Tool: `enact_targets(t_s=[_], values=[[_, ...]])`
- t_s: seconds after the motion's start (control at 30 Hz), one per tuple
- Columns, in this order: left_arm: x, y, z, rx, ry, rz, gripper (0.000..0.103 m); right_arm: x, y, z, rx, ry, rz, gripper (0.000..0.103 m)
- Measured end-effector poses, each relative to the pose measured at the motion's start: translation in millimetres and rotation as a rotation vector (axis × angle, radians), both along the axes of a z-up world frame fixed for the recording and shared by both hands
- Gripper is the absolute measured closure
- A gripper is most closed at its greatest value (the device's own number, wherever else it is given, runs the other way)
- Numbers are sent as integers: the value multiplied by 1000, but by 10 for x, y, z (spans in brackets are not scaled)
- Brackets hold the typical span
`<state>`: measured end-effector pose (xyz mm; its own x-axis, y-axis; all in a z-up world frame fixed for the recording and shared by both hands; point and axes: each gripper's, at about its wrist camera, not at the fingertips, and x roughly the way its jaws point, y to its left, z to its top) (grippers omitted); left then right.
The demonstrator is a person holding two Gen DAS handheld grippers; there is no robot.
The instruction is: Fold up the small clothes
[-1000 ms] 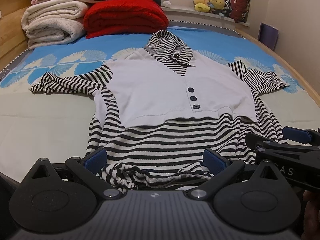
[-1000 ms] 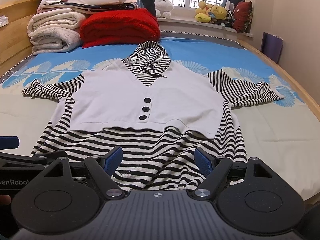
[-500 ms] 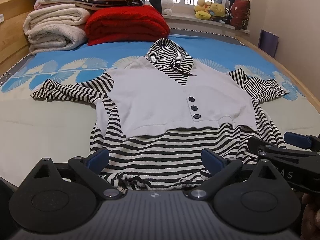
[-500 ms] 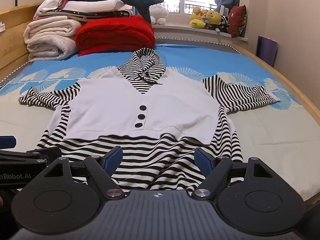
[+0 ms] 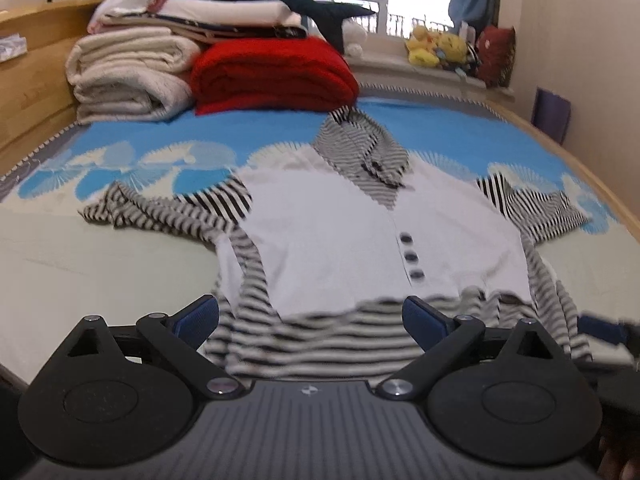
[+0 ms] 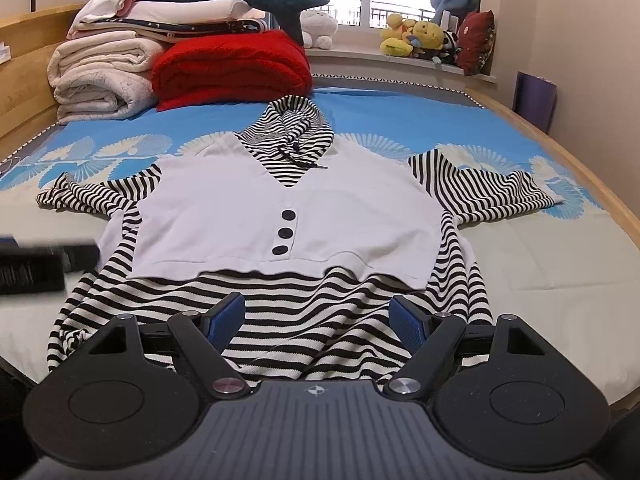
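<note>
Fingers of both your left gripper (image 5: 311,316) and right gripper (image 6: 319,316) stand wide, holding nothing, above the hem of the striped hooded top (image 6: 280,216) spread flat on the bed (image 6: 560,280). Grab one layer only and the bunched hem drags crooked; the crumpled left sleeve (image 6: 80,194) would fold lumpy.

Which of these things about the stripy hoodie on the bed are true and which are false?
1. The stripy hoodie lies spread flat on the bed. True.
2. Its white front panel has five buttons. False: three dark buttons show.
3. The right claw is open, with nothing pinched. True.
4. The folded blanket behind the hood is green. False: it is red.
5. Stuffed toys sit on the window ledge. True.
6. Both sleeves are folded over the chest. False: the sleeves stretch out to the sides.
</note>
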<state>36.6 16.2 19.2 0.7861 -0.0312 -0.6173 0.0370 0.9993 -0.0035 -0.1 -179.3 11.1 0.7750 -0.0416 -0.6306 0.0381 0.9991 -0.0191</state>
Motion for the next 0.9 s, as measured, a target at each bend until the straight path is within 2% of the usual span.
enact_targets(t_s=[0.2,0.33,0.5,0.63,0.73,0.83,0.9], values=[[304,225,455,1,-111,48,3,8,-8,34,18,-24,-9,23],[688,384,734,34,-181,162,0,54,-18,40,54,-14,-10,23],[1313,529,895,76,-215,169,0,98,11,25,25,-4,-26,23],[1799,708,833,55,-171,193,0,135,1,15,19,1,-43,23],[1980,881,602,61,-166,235,0,187,-25,43,21,3,-60,23],[2178,1109,412,22,-53,305,0,279,-60,127,22,-2,-65,22],[2282,1265,354,-22,-16,333,0,382,-61,237,8,-24,-57,22]])
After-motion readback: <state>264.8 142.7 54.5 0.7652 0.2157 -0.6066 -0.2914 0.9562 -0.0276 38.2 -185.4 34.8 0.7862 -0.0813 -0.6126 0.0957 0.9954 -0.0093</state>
